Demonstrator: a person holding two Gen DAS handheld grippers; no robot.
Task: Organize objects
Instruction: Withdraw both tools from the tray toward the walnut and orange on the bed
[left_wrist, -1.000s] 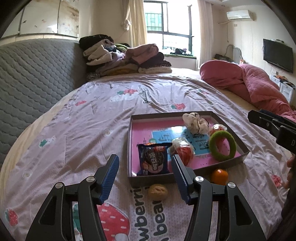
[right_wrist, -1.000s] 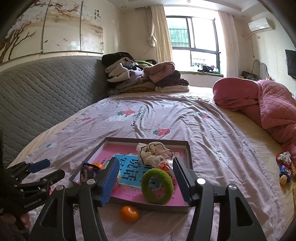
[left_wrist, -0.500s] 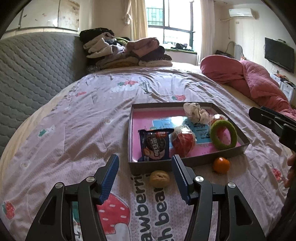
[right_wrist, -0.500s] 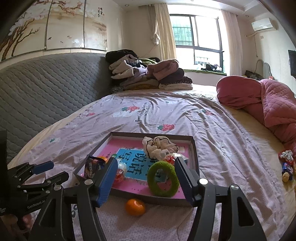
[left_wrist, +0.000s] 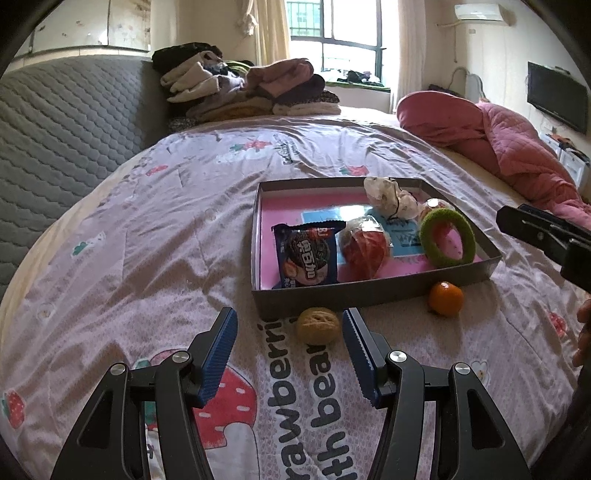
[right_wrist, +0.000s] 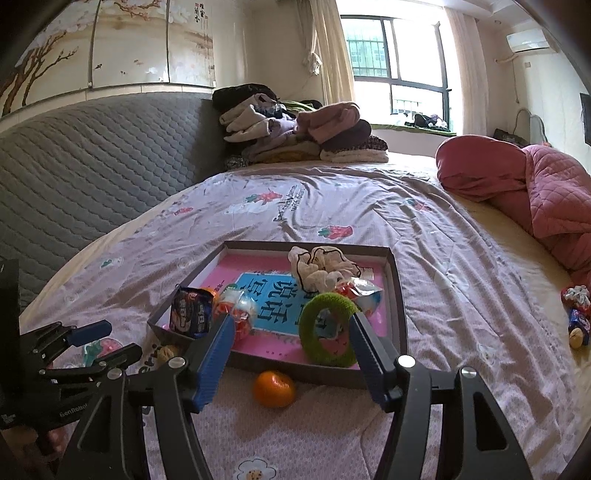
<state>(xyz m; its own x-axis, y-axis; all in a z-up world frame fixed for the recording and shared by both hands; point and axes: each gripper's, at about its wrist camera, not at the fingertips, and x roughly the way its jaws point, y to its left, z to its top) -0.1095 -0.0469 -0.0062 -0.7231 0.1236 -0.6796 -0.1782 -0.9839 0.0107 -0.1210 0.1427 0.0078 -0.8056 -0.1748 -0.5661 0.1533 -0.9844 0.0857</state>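
Observation:
A shallow grey box (left_wrist: 369, 291) with a pink floor lies on the bed. It holds a dark cookie packet (left_wrist: 306, 256), a red wrapped snack (left_wrist: 364, 251), a green ring (left_wrist: 447, 238) and a cream scrunchie (left_wrist: 388, 195). A walnut (left_wrist: 318, 326) and an orange (left_wrist: 446, 298) lie on the sheet in front of the box. My left gripper (left_wrist: 290, 332) is open, with the walnut between its fingertips near the right one. My right gripper (right_wrist: 291, 341) is open above the orange (right_wrist: 274, 388) and the box's front wall (right_wrist: 295, 373).
The bed has a lilac strawberry-print sheet (left_wrist: 147, 240). A pile of folded clothes (left_wrist: 243, 88) sits at the far end by the grey headboard (left_wrist: 66, 110). A pink quilt (left_wrist: 498, 147) lies at the right. Small wrapped items (right_wrist: 576, 314) lie on the sheet at far right.
Both grippers have drawn back and risen a little from the box. The walnut now lies between my left gripper's fingertips. Both stay open; no object has moved.

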